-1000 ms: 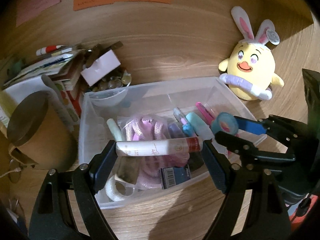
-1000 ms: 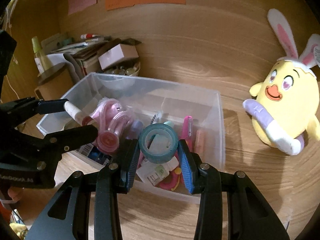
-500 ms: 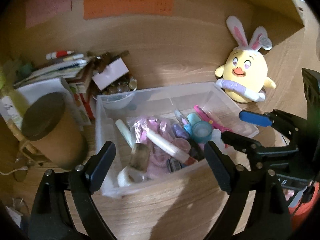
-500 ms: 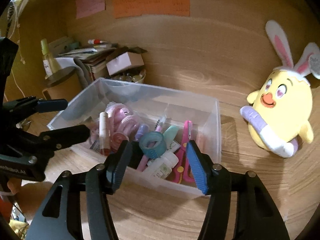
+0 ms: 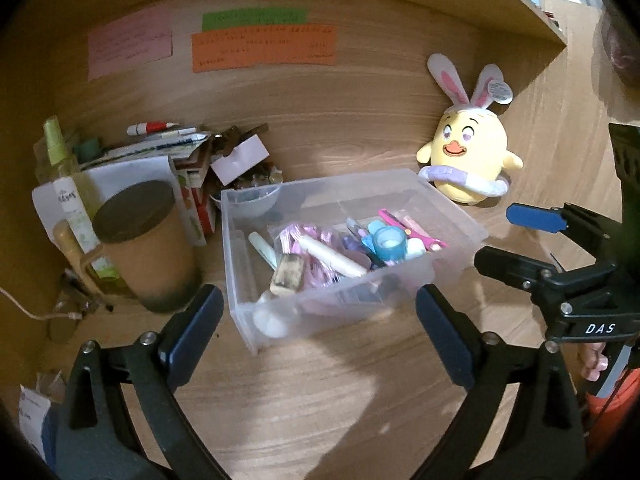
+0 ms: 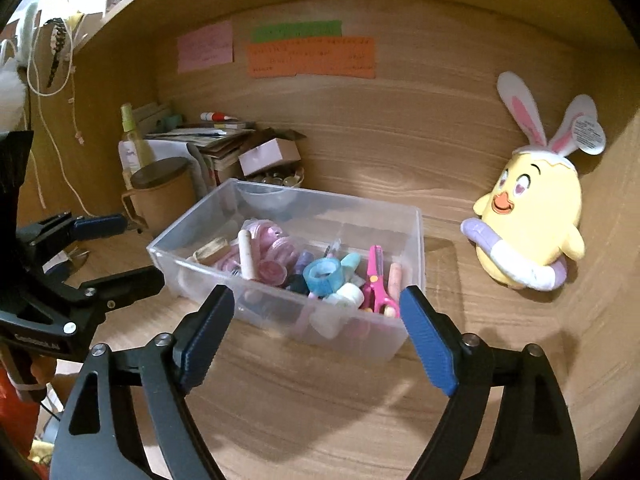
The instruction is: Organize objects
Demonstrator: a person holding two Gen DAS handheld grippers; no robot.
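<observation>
A clear plastic bin [image 5: 236, 264] [image 6: 418, 248] stands on the wooden desk, holding several small items. Among them lie a white tube with a red end [image 5: 332, 256] [image 6: 246, 254], a teal tape roll [image 5: 388, 242] [image 6: 324, 276], pink scissors [image 6: 376, 280] and pink rollers [image 6: 272, 244]. My left gripper [image 5: 316, 300] [image 6: 142, 248] hovers short of the bin's near wall, jaws opening, nothing between them. My right gripper [image 6: 316, 296] [image 5: 496, 236] is beside it on the right, jaws also opening and empty.
A yellow chick plush with bunny ears [image 5: 468, 160] [image 6: 532, 220] sits right of the bin. A brown lidded cup [image 5: 148, 240], a stack of books and papers [image 5: 152, 152], a green spray bottle [image 5: 56, 148] and a bowl of beads [image 5: 252, 196] crowd the left. Paper notes [image 5: 264, 46] hang on the back wall.
The left gripper let go of the white tube and the right one let go of the tape roll; both now lie in the bin. Both grippers widened and pulled back from the bin.
</observation>
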